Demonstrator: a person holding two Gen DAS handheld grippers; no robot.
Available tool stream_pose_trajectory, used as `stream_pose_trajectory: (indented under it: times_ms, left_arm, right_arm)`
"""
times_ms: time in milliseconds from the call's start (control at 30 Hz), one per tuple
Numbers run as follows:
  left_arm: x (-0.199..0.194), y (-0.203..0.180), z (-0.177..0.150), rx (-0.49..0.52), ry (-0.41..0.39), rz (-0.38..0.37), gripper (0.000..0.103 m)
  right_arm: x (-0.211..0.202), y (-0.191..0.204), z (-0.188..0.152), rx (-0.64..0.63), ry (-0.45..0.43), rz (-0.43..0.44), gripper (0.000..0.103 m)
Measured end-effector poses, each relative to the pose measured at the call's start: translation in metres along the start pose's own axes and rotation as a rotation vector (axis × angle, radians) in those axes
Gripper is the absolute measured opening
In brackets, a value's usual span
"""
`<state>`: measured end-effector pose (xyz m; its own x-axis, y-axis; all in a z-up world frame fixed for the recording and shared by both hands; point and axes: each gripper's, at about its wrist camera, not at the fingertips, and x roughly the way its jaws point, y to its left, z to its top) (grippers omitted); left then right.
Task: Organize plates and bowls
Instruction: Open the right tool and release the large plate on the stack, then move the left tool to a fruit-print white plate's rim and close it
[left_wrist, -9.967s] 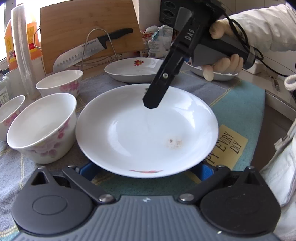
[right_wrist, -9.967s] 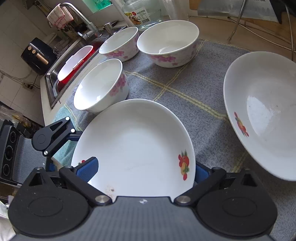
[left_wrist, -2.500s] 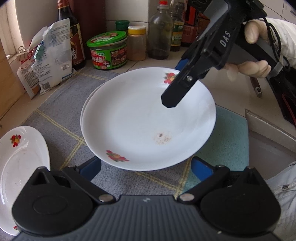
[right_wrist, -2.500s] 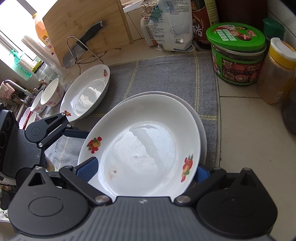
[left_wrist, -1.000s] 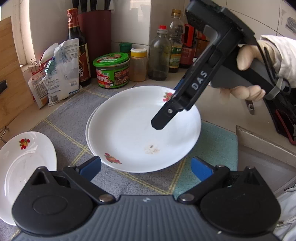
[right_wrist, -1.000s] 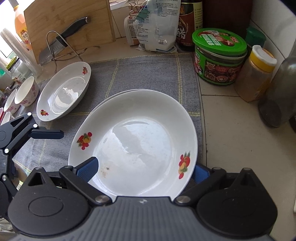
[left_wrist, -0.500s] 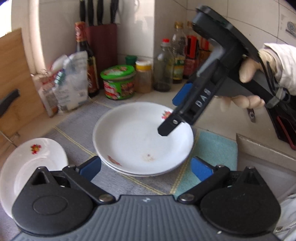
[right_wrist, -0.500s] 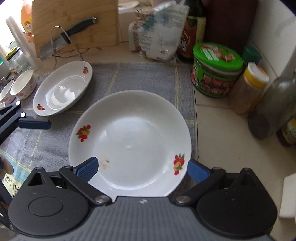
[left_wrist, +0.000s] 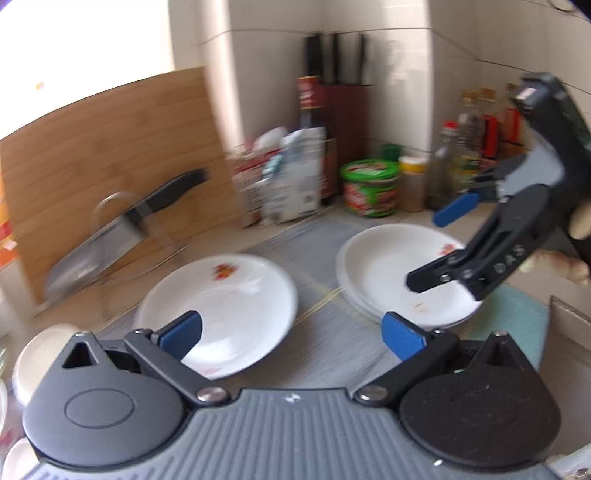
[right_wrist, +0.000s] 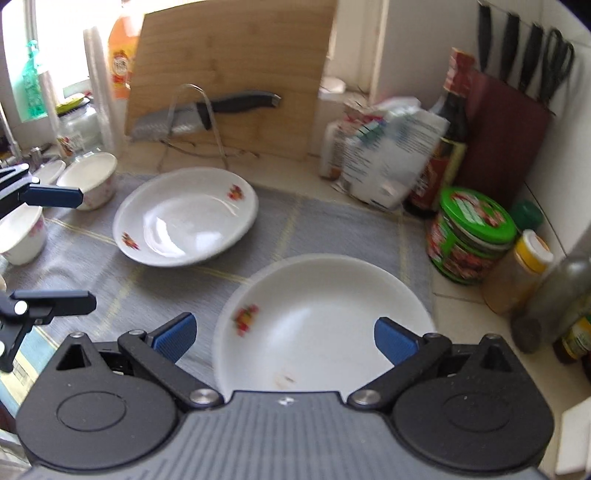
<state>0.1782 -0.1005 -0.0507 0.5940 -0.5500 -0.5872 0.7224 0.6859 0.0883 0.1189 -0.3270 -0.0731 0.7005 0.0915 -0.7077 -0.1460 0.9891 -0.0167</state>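
Two plates stacked (right_wrist: 325, 317) just left of green-lidded jar (right_wrist: 472, 240); one loose plate (right_wrist: 184, 218) further left of jar, plus probably three bowls (right_wrist: 88, 179) beyond it (blurred), not yet sorted. All dishes empty bar a small smear on top plate. Left gripper (left_wrist: 291, 336) and right gripper (right_wrist: 284, 338) both spread apart, holding nothing.

stacked plates (right_wrist: 325, 314): near rim hidden behind gripper body; flower print smeared
bowls (right_wrist: 22, 236): cut by left edge
jar label (left_wrist: 369, 195): blurred, unreadable
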Motion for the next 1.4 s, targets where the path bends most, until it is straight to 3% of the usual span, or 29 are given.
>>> stream_pose_trajectory:
  times_ms: [100, 300, 533, 733, 967, 1400]
  left_arm:
    - [-0.012, 0.022, -0.011, -0.040, 0.008, 0.043, 0.102]
    - [-0.024, 0.061, -0.031, -0.094, 0.016, 0.061, 0.102]
    - [-0.019, 0.081, -0.031, -0.118, 0.038, 0.062, 0.102]
    - [-0.003, 0.078, -0.014, -0.144, 0.079, 0.086, 0.102]
    - [0.022, 0.081, 0.007, -0.193, 0.150, 0.093, 0.102]
    - [0.090, 0.106, 0.033, -0.198, 0.237, 0.019, 0.102]
  right_arm:
    - [0.004, 0.022, 0.004, -0.001, -0.025, 0.014, 0.103]
    - [0.016, 0.064, 0.007, 0.013, -0.021, 0.027, 0.103]
    - [0.028, 0.093, 0.009, -0.086, -0.017, 0.012, 0.103]
    - [0.052, 0.094, 0.019, -0.201, -0.028, 0.075, 0.103]
    - [0.087, 0.087, 0.031, -0.245, 0.004, 0.154, 0.103]
    - [0.127, 0.082, 0.040, -0.307, 0.091, 0.160, 0.103]
